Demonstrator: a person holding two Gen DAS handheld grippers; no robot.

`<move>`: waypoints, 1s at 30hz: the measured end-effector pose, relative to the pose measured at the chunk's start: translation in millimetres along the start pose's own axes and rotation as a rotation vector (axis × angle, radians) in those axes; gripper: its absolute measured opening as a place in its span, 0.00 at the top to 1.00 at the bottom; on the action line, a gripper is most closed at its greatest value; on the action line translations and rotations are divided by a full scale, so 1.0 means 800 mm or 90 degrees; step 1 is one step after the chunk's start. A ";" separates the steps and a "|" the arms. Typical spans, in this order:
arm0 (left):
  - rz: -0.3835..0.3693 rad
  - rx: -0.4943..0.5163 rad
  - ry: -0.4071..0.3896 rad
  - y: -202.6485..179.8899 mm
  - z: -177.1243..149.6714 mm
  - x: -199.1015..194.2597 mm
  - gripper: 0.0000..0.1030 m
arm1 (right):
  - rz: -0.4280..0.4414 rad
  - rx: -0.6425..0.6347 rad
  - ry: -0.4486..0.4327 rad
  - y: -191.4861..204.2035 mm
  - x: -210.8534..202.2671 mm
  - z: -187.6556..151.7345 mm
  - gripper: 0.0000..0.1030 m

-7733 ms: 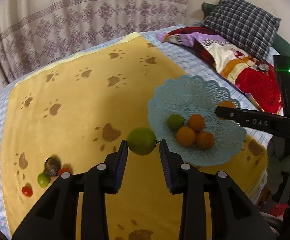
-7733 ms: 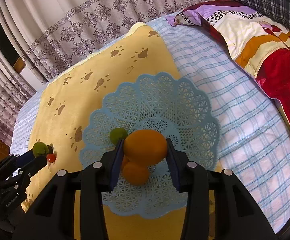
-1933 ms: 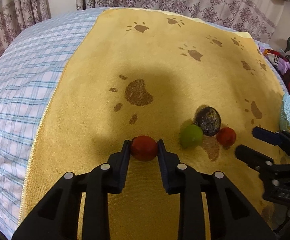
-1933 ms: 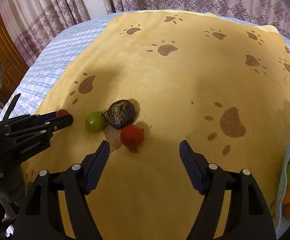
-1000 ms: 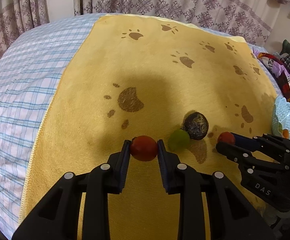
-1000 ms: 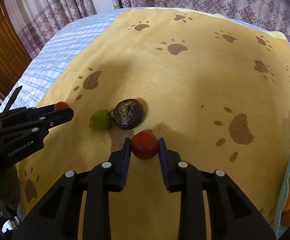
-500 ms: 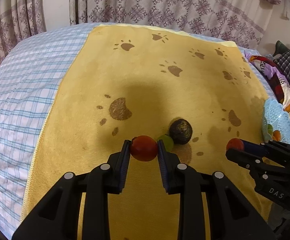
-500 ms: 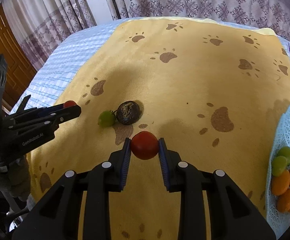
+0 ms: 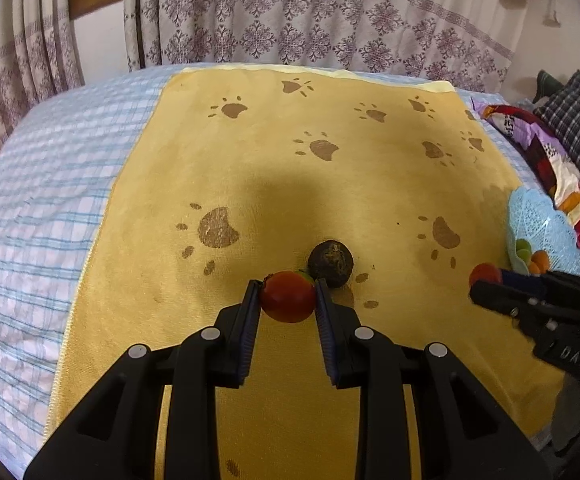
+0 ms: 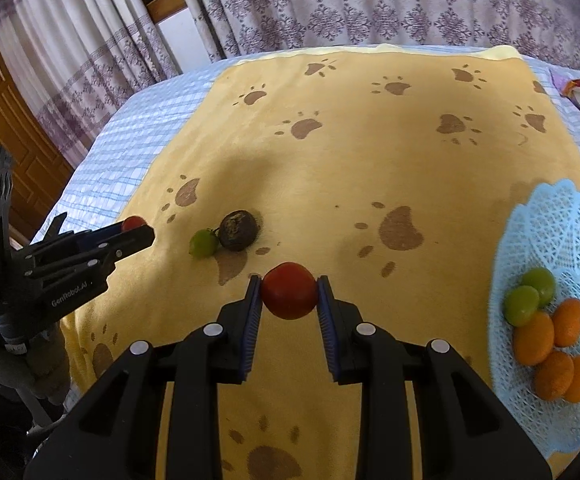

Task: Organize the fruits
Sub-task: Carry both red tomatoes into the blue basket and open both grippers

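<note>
Behind left tomato (image 9: 287, 297), half-hidden green fruit (image 9: 307, 275)

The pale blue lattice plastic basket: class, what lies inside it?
Inside the pale blue lattice plastic basket lie two round green fruits and four orange fruits. Anything beneath them is covered.

left gripper (image 9: 287, 294): angled downward, pads clamped on a red fruit
right gripper (image 10: 289, 290): angled downward, pads clamped on a red fruit
</note>
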State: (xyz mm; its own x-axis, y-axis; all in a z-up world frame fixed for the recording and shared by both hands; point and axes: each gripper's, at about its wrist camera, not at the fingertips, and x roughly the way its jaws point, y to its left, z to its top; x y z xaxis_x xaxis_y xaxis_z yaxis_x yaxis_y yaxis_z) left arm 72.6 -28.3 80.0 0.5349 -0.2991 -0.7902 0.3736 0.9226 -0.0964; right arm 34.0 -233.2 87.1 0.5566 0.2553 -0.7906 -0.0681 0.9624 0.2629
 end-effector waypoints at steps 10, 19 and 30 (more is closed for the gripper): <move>0.004 0.033 -0.001 -0.032 -0.002 -0.008 0.73 | -0.023 0.048 -0.030 -0.045 -0.036 -0.009 0.72; -0.008 0.068 -0.001 -0.074 -0.002 -0.012 0.73 | -0.045 0.092 -0.052 -0.089 -0.066 -0.022 0.72; -0.033 0.126 0.002 -0.140 -0.002 -0.008 0.73 | -0.090 0.129 -0.072 -0.147 -0.102 -0.044 0.72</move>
State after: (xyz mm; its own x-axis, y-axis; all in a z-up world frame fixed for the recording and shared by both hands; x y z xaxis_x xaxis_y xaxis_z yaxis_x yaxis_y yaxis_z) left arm 26.3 -129.0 95.1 0.5087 -0.3433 -0.7895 0.5420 0.8402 -0.0162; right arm -32.5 -363.8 101.3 0.6389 0.0961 -0.7632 0.1780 0.9468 0.2682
